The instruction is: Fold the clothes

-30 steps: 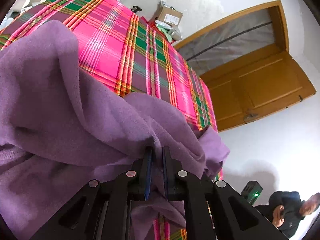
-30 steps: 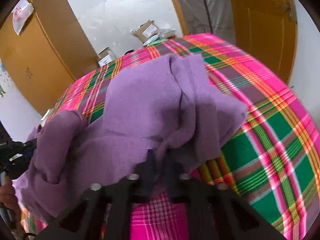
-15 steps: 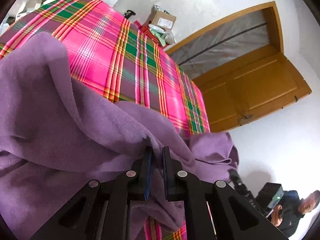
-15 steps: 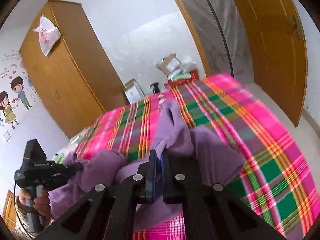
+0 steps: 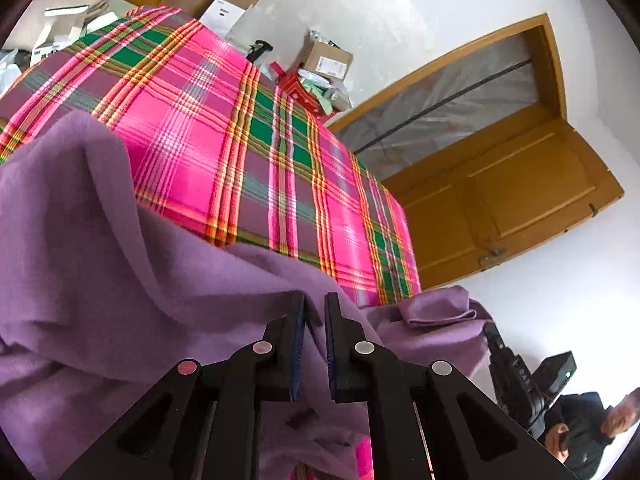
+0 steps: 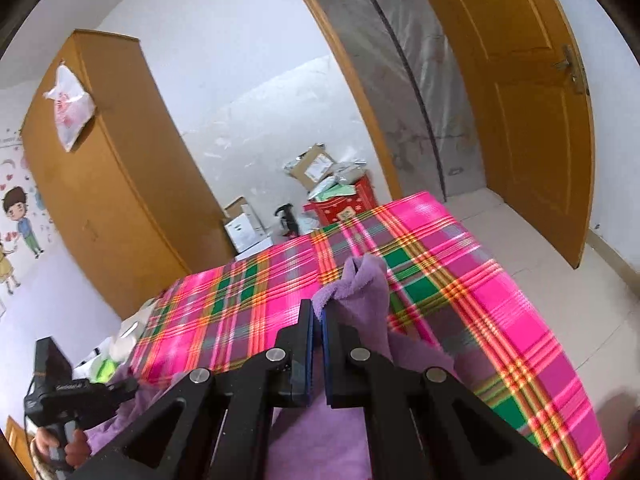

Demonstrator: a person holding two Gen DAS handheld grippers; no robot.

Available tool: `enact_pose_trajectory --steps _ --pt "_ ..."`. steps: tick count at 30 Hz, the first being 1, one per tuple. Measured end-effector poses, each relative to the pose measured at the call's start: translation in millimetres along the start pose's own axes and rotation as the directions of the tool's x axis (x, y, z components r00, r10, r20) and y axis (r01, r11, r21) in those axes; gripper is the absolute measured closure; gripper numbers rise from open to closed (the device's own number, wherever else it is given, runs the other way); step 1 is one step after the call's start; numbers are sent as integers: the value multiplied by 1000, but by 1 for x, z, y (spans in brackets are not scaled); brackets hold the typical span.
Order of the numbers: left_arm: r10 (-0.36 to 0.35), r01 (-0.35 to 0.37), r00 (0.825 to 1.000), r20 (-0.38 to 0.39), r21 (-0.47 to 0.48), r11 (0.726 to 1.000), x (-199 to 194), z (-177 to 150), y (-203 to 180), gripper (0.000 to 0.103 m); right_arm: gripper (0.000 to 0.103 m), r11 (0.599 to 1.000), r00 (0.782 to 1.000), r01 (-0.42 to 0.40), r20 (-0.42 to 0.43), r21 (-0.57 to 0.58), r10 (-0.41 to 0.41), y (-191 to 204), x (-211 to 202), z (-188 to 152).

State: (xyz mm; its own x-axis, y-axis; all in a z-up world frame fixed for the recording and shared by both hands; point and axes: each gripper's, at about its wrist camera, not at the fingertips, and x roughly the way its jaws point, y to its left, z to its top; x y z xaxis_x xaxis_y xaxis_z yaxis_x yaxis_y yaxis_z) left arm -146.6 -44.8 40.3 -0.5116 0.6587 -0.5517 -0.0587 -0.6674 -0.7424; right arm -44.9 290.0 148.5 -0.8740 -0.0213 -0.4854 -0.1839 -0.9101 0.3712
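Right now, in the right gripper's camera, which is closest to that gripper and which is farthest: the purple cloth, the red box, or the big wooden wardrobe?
1. purple cloth: pinched between the right gripper fingers.
2. red box: past the far edge of the plaid bed, middle of view.
3. wooden wardrobe: far left. It looks about as far as the box, so those two are too close to call.

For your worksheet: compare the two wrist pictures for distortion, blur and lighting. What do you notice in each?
Left wrist view: fisheye bends the door frame; the purple cloth nearest the lens looks soft. Right wrist view: the wardrobe and door bow outward, daylight is even, and the plaid bedcover smears slightly. Both have dark rounded corners.
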Motion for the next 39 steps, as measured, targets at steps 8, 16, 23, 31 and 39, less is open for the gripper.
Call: enact_pose_trajectory --steps 8,16,23,31,39 --pt "31 -31 1000 -1 10 999 8 10 4 95 99 996 997 77 -17 -38 -78 0 44 26" --pt "62 -62 998 -1 45 997 -6 6 8 95 99 987 988 142 -46 -73 -146 0 84 39" --pt "74 -74 997 -1 56 996 -18 -1 17 95 99 970 969 218 -91 -109 -228 -6 126 45" --pt "97 -94 993 -71 39 995 4 4 30 95 99 952 947 278 -127 -130 -294 -8 167 58" --pt "78 -73 994 -78 58 996 5 0 25 95 99 925 923 348 -116 -150 -366 -8 198 72"
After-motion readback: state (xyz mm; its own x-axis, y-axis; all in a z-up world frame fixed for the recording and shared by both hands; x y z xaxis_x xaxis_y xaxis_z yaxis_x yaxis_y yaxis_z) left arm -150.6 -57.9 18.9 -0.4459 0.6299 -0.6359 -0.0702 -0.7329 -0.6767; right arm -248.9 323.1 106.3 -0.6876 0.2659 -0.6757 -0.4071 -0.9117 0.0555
